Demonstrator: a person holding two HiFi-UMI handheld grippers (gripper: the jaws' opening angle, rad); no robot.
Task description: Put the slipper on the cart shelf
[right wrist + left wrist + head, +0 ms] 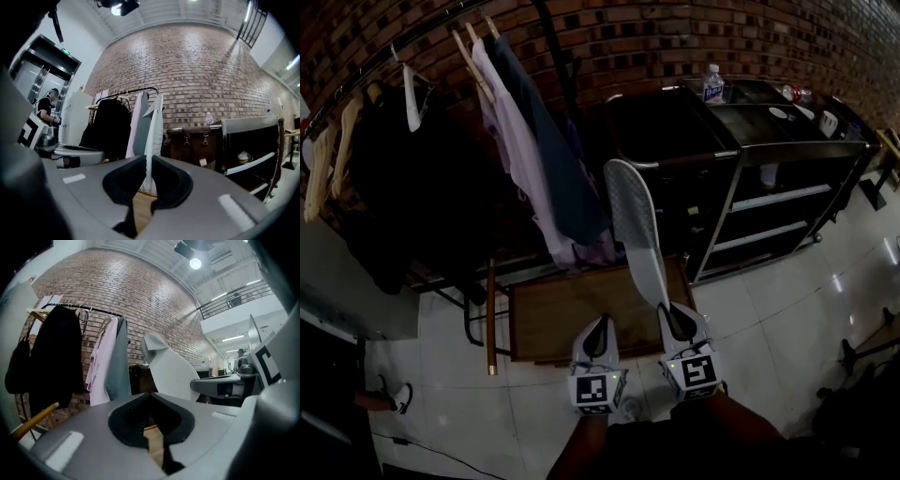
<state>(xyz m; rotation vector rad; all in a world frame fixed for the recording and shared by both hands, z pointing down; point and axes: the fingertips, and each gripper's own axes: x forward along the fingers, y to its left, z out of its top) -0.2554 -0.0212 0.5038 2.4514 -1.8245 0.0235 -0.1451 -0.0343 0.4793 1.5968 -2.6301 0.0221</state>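
Your right gripper [673,317] pinches the white slipper [633,220] by one end, and in the right gripper view the pads press on both sides of it. The slipper stands up in the air in front of the hanging clothes [525,150], above the wooden bench [553,323]. Your left gripper [598,333] sits just beside the right one, jaws together with nothing between them. The black cart [797,150] stands off to the right by the brick wall, well apart from the slipper, with a water bottle [713,84] on top.
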